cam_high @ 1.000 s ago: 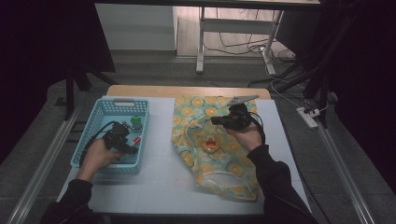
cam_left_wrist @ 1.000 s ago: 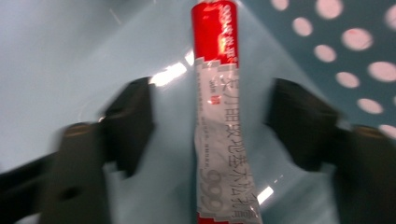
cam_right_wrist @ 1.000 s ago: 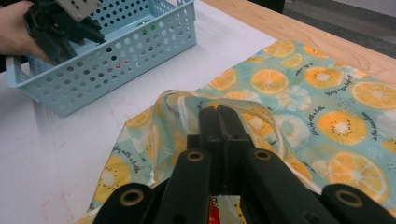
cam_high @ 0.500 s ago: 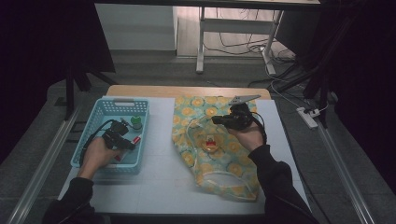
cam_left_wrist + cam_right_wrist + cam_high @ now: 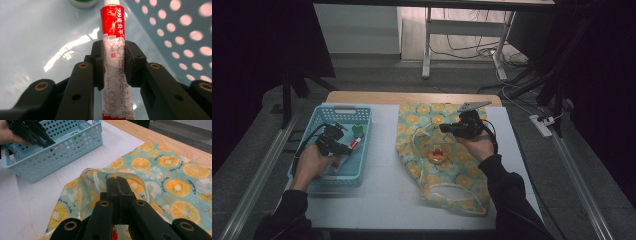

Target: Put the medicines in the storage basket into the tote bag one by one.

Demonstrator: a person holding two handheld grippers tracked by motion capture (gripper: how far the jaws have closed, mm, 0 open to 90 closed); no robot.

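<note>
My left gripper [image 5: 346, 146] reaches into the blue basket [image 5: 343, 108]. Its jaws have just been closing and now press on a red and white tube [image 5: 113, 30], which lies on the basket floor between the pads [image 5: 98, 65]. The tube [image 5: 354, 145] points toward a green lid [image 5: 357, 129]. A yellow and teal orange-print bag [image 5: 452, 175] lies flat at the table's middle right. My right gripper [image 5: 446, 128] is shut on the bag's clear-trimmed rim [image 5: 90, 173] and holds the mouth raised. A small red item [image 5: 439, 154] shows inside the bag.
The basket [image 5: 62, 147] stands left of the bag [image 5: 162, 175] with a strip of white tabletop [image 5: 384, 165] between them. The other hand and its gripper [image 5: 27, 132] are inside the basket. The table's wooden back edge [image 5: 412, 97] runs behind both.
The left gripper has shifted slightly inside the basket. The right hand and the bag have stayed where they were.
</note>
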